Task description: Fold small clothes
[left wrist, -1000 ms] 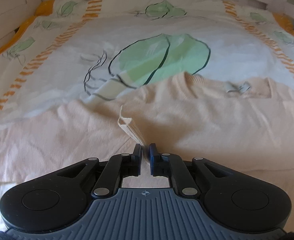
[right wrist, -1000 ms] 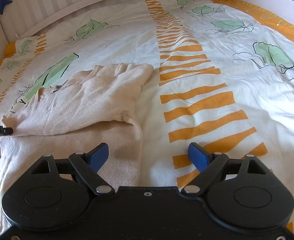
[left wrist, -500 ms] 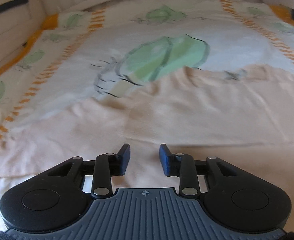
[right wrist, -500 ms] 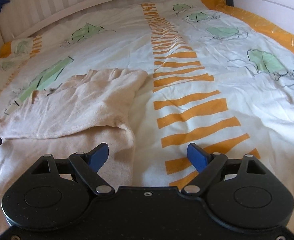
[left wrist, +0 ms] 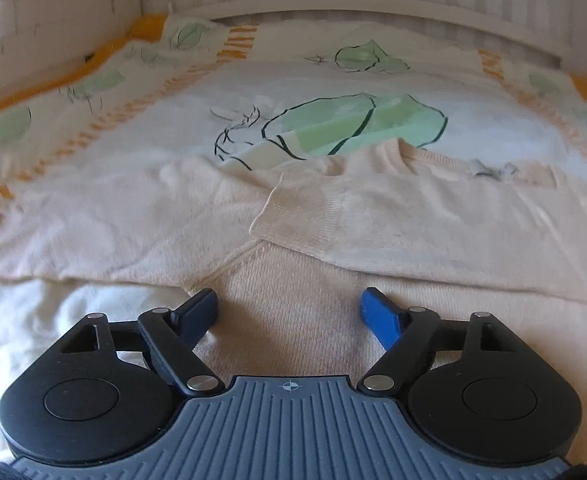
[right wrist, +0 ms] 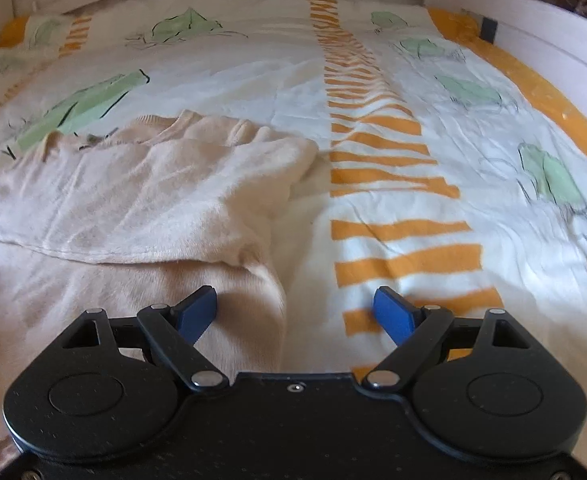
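A cream knitted sweater (left wrist: 393,220) lies flat on the bed, neck at the far side. One sleeve is folded across the body, its ribbed cuff (left wrist: 277,208) lying loose on top. My left gripper (left wrist: 289,308) is open and empty just above the sweater's body. In the right wrist view the sweater (right wrist: 133,200) lies at the left, its other sleeve folded in. My right gripper (right wrist: 295,308) is open and empty over the sweater's right edge.
The bed cover (right wrist: 393,184) is white with orange stripes and green leaf prints. A white slatted bed frame (left wrist: 373,4) runs along the far side, and a white rail (right wrist: 553,44) along the right.
My left gripper let go of the sleeve cuff, opened wide and drew back toward me. The cuff now lies on the sweater. My right gripper stayed open and shifted slightly.
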Motion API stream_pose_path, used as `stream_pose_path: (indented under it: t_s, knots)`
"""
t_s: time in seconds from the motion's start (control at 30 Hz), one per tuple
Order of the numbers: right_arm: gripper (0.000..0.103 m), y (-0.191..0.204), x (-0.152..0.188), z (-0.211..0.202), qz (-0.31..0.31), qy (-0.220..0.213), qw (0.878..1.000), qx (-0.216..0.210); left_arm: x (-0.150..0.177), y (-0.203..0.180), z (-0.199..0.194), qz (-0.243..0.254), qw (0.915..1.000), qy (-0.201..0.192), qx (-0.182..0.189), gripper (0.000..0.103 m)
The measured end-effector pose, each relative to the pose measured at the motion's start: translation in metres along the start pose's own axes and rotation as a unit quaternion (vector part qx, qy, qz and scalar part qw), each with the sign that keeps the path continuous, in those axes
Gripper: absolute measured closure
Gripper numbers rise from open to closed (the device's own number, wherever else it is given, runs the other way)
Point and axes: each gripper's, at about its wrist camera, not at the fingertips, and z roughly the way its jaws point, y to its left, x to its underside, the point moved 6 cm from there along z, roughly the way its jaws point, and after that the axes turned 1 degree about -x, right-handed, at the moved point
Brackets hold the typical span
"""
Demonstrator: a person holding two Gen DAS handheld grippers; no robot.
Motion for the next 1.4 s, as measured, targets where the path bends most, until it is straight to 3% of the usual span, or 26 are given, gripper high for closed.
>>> stream_pose_path:
  t_s: [0.1, 0.2, 0.3, 0.4, 0.47, 0.63, 0.8, 0.9, 1.27, 1.4]
  knots:
    - [0.018, -0.002, -0.001, 0.004, -0.005, -0.021, 1.0, 0.017, 0.0, -0.002, -0.001, 0.004, 1.0, -0.001, -0.002, 0.023]
    - [0.018, -0.027, -0.002, 0.004, 0.045, -0.025, 0.997, 0.05, 0.002, -0.004, -0.001, 0.01, 0.9999, -0.003, -0.007, 0.022]
    - [0.017, -0.048, 0.002, 0.002, 0.101, -0.018, 0.994, 0.038, 0.002, -0.005, -0.001, 0.007, 1.0, -0.003, -0.005, 0.022]
    - [0.017, -0.054, 0.005, -0.004, 0.102, -0.023, 0.992, 0.071, 0.002, -0.005, -0.001, 0.008, 1.0, -0.003, -0.005, 0.022]
    - [0.017, -0.058, 0.006, -0.007, 0.113, -0.023, 0.992, 0.057, 0.002, -0.005, -0.001, 0.007, 1.0, -0.003, -0.004, 0.022]
    - [0.016, -0.061, -0.011, -0.026, 0.188, -0.087, 0.978, -0.026, 0.002, -0.005, -0.001, 0.007, 1.0, -0.003, -0.004, 0.022]
    - [0.016, -0.033, -0.034, -0.008, 0.132, -0.072, 0.988, -0.042, 0.003, -0.005, -0.001, 0.008, 1.0, -0.003, -0.005, 0.021]
    - [0.016, -0.029, -0.017, 0.02, 0.098, -0.008, 0.995, 0.008, 0.002, -0.005, -0.001, 0.008, 1.0, -0.003, -0.005, 0.021]
    - [0.008, -0.034, -0.003, 0.004, 0.084, -0.048, 0.995, 0.012, 0.003, -0.005, -0.001, 0.008, 1.0, -0.003, -0.004, 0.021]
    - [0.003, -0.035, -0.006, -0.018, 0.082, -0.084, 0.992, 0.038, 0.002, -0.005, -0.001, 0.007, 1.0, -0.002, -0.003, 0.02]
